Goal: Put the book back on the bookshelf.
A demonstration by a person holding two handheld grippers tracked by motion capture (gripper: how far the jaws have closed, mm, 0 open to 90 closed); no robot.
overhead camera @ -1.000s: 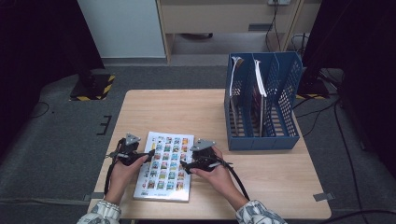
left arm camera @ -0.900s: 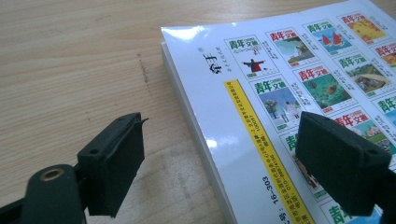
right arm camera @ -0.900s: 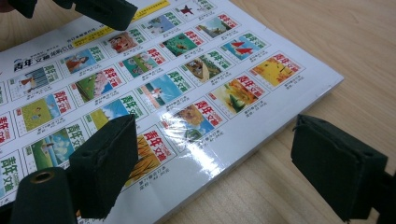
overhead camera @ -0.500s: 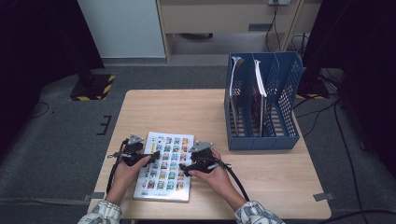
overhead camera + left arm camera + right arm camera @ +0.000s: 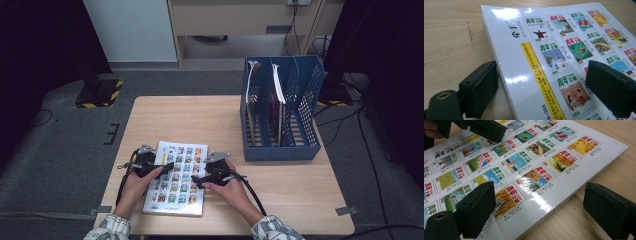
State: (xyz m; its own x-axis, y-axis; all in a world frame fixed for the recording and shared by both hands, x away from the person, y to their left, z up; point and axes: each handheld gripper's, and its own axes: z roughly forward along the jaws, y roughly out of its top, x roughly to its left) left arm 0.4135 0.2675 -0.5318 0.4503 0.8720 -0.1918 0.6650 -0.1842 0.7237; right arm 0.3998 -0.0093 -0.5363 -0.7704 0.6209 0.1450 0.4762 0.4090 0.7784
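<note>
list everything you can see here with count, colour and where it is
glossy white magazine with a grid of small colour cover pictures: 1, white with a yellow strip, flat on the near left part of the table
blue perforated plastic file rack: 1, blue, right rear part of the table, upright
books or folders in the rack: a few, dark with white edges, standing in its compartments; exact number unclear
light wooden table: 1, pale wood, centre
yellow and black striped base: 1, on the grey floor past the table's left rear corner
left gripper: 1, black, fingers open astride the magazine's left edge, jaws just been opening
right gripper: 1, black, fingers open astride the magazine's right edge
hands: 2, one on each gripper, patterned sleeves
</note>
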